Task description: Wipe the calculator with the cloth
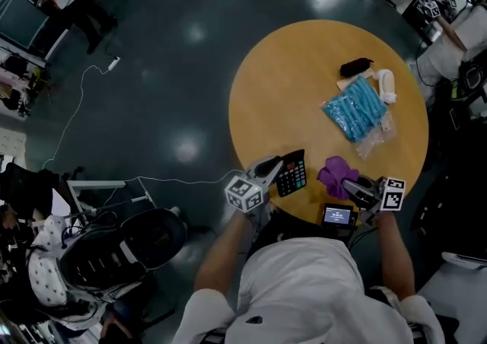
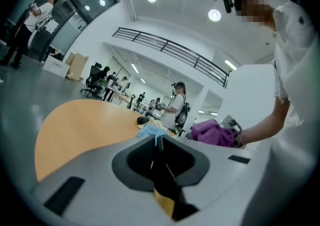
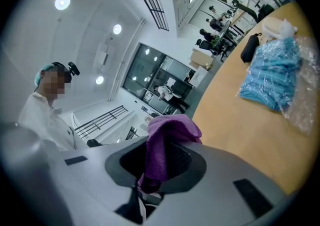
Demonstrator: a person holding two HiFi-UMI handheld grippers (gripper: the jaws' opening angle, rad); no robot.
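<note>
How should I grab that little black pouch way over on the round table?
Probably pinch the black pouch across its narrow middle, coming down from above. It lies flat and long on the table, so its short width is the easy span to pinch. The blue packet lies close on its near side, so a sideways approach looks awkward.

- One round wooden table (image 1: 304,76), right of centre.
- One calculator (image 1: 292,173), at the table's lower edge.
- One purple cloth (image 1: 333,173), beside the calculator.
- One clear bag (image 1: 356,110) of blue things, upper right.
- One black pouch (image 1: 355,67), above the bag.
- Two grippers: left gripper (image 1: 268,169), right gripper (image 1: 351,186).
</note>
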